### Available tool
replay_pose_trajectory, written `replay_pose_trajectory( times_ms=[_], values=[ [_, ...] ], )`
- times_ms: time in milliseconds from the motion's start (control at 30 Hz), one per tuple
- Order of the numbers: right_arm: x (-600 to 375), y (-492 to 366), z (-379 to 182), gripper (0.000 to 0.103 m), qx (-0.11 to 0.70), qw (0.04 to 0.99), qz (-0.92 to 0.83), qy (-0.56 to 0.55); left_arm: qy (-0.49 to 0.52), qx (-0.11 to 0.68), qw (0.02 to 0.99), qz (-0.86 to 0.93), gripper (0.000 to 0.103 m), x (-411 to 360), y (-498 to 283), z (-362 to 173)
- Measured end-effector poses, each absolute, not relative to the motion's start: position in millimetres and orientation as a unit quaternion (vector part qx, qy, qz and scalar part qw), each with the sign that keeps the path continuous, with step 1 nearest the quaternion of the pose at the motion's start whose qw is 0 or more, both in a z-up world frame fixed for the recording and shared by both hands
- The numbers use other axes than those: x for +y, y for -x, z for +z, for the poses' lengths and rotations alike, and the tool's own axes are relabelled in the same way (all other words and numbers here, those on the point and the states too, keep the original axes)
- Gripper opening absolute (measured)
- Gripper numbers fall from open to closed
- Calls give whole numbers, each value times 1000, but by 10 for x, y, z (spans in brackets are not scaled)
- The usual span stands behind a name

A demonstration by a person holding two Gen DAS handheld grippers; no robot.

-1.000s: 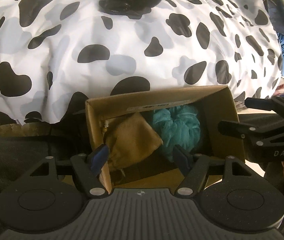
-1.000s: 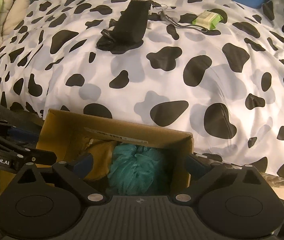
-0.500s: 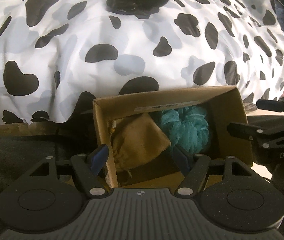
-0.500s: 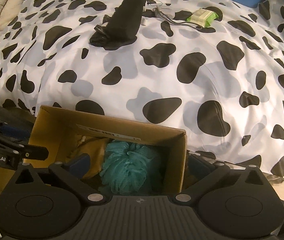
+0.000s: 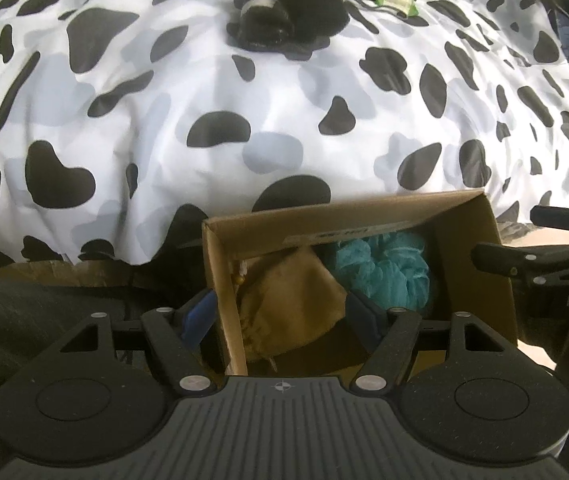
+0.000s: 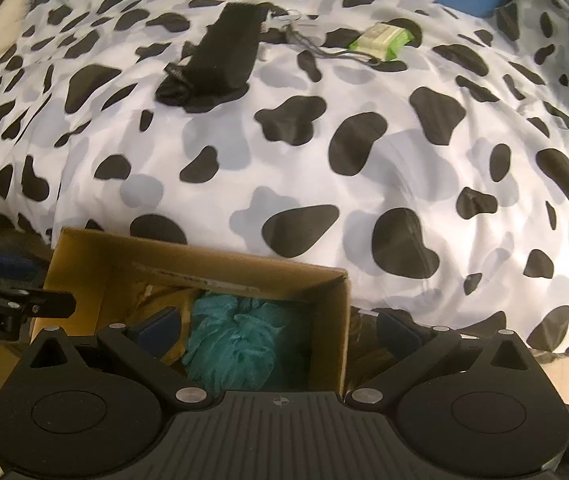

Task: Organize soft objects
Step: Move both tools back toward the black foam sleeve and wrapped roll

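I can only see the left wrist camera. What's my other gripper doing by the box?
Observer: The right gripper is open, straddling the cardboard box's right wall.
Operator: Is it touching the teal puff?
Observer: The teal puff sits between its fingers; I can't tell if they touch.
Operator: What's beside the black bag on the bed?
Observer: A keyring with a grey cord lies between the black bag and the green packet.

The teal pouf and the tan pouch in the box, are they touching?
Touching. The left wrist view shows the teal pouf pressed against the tan pouch inside the box, with no gap between them.
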State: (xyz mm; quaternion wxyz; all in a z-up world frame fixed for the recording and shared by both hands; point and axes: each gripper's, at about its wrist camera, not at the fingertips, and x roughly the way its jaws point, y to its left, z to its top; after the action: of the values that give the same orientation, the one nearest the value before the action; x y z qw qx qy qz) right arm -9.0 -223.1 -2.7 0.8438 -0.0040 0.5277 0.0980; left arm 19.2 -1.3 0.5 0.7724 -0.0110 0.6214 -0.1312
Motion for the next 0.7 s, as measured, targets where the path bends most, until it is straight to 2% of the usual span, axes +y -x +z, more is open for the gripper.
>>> replay_pose_trajectory(
  times_ms=[700],
  values=[
    [-2314,66,94,103,489,869,75,-13,-6,513,849,-127,70,-24,-162,333]
  ],
)
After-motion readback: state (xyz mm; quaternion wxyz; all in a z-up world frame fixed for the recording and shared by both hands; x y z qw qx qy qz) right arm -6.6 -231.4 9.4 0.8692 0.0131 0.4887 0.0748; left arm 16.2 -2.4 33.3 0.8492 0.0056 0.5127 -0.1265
